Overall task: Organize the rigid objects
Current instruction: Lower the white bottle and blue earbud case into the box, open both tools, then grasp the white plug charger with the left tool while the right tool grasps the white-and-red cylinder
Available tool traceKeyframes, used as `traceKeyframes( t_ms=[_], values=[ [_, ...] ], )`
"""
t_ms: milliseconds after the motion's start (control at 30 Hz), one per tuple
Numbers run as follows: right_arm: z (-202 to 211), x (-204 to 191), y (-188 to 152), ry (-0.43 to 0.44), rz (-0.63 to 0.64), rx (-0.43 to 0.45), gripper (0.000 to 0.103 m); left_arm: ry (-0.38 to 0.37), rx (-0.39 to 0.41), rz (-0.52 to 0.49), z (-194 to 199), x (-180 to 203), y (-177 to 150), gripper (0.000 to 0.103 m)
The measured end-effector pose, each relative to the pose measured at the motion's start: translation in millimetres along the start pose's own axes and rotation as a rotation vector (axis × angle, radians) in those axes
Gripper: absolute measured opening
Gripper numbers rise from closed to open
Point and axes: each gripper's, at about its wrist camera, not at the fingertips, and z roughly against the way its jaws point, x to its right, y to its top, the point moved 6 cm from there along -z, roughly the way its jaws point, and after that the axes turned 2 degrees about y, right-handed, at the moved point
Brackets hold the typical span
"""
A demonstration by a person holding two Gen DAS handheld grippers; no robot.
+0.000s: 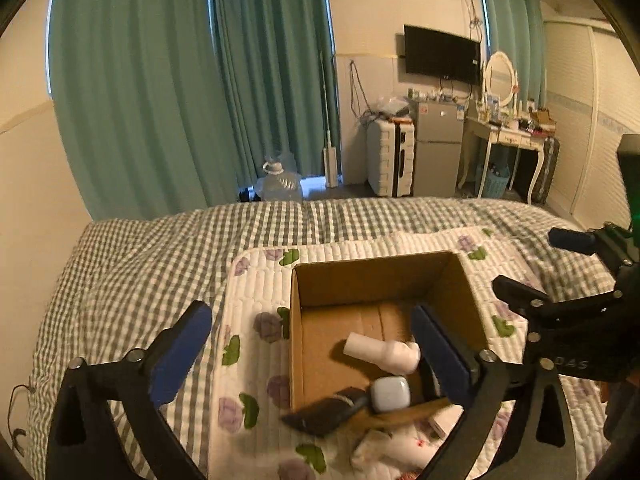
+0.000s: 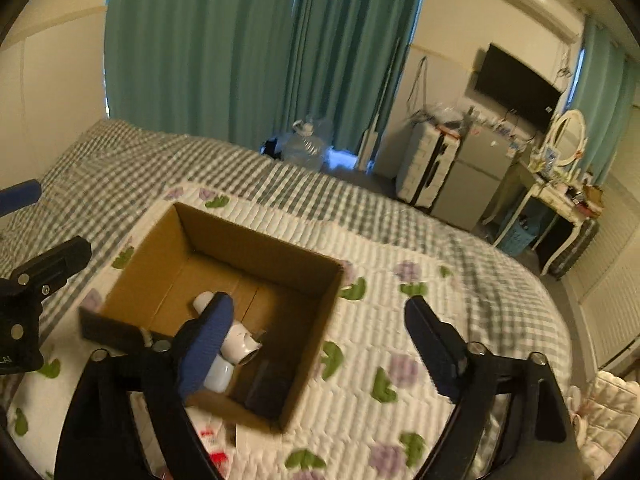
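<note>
An open cardboard box [image 1: 312, 320] [image 2: 320, 304] sits on a floral quilted mat on the bed. Inside lie a white pipe elbow [image 1: 384, 352] [image 2: 242, 346], a small pale grey-blue case [image 1: 390, 394] [image 2: 219, 374] and a dark flat object [image 1: 332, 410] [image 2: 266, 392]. My left gripper [image 1: 316, 344] is open and empty, hovering over the box's near left side. My right gripper [image 2: 320, 340] is open and empty, above the box's right wall; it also shows at the right of the left wrist view [image 1: 532, 268].
The floral mat [image 2: 420, 320] lies over a green checked bedspread [image 1: 140, 264]. White and red packaging [image 1: 400, 444] lies on the mat just in front of the box. Beyond the bed stand a water jug [image 1: 280, 184], suitcase, small fridge and dressing table.
</note>
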Motion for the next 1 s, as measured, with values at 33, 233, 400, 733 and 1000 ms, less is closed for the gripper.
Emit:
traceKeyframes(
  t_ms=[33, 233, 400, 733, 1000],
  values=[
    [13.6, 0.0, -1.0, -0.007, 0.001, 0.010, 0.094, -0.003, 0.008, -0.001, 12.5, 0.1, -1.5, 0.103],
    [84.5, -8.2, -13.2, -0.044, 0.009, 0.074, 0.103, -0.025, 0.030, -0.011, 61.1, 1.3, -15.5, 0.103],
    [113.3, -20.0, -32.4, -0.041, 0.011, 0.110, 0.103, -0.029, 0.055, -0.019, 86.5, 3.8, -34.9, 0.103],
    [72.9, -36.8, -90.5, 0.004, -0.003, 0.041, 0.103, 0.021, -0.030, -0.034, 42.5, 0.2, -99.3, 0.103],
    [-18.0, -38.1, -132.9, 0.022, 0.004, -0.110, 0.103, 0.032, -0.136, 0.002, -23.4, 9.1, -153.4, 0.103]
  ],
)
